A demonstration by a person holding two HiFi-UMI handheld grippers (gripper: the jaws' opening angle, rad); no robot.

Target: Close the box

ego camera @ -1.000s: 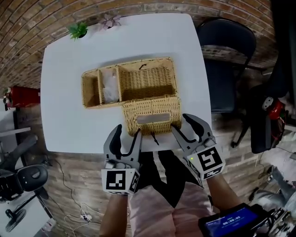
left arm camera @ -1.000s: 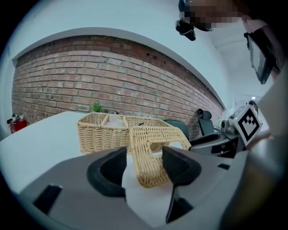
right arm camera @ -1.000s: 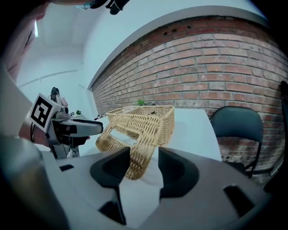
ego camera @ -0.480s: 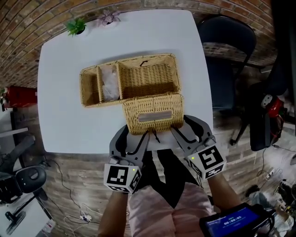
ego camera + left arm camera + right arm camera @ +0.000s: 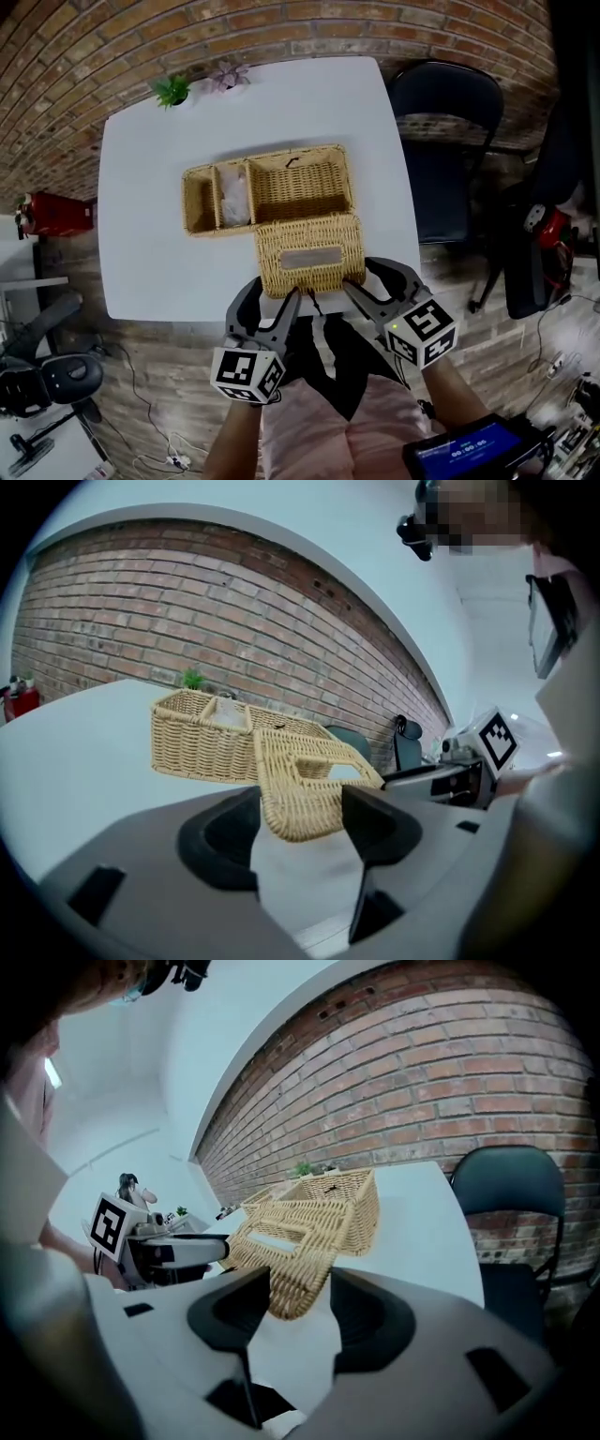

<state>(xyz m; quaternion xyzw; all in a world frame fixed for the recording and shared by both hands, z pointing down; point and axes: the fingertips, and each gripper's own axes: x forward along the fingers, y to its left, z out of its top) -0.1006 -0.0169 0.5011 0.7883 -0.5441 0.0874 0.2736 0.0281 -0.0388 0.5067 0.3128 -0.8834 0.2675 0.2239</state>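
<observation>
A wicker box [image 5: 281, 183] with several compartments stands on the white table [image 5: 141, 187], with its slotted lid [image 5: 309, 253] swung open toward me and lifted off the tabletop. My right gripper [image 5: 370, 278] is shut on the lid's near right corner [image 5: 291, 1241], with the wicker pinched between its pads. The lid's near left corner [image 5: 309, 780] lies between the jaws of my left gripper [image 5: 270, 295], which stand wide and do not clamp it. Each gripper shows in the other's view.
A dark chair [image 5: 445, 141] stands at the table's right side. Two small plants [image 5: 173, 91] sit at the far table edge by the brick wall. A red object [image 5: 52, 216] is on the floor at the left. White material lies in one box compartment [image 5: 234, 197].
The left gripper has moved forward from the table's edge until the lid's left corner sits between its jaws. The lid has tilted up from the table.
</observation>
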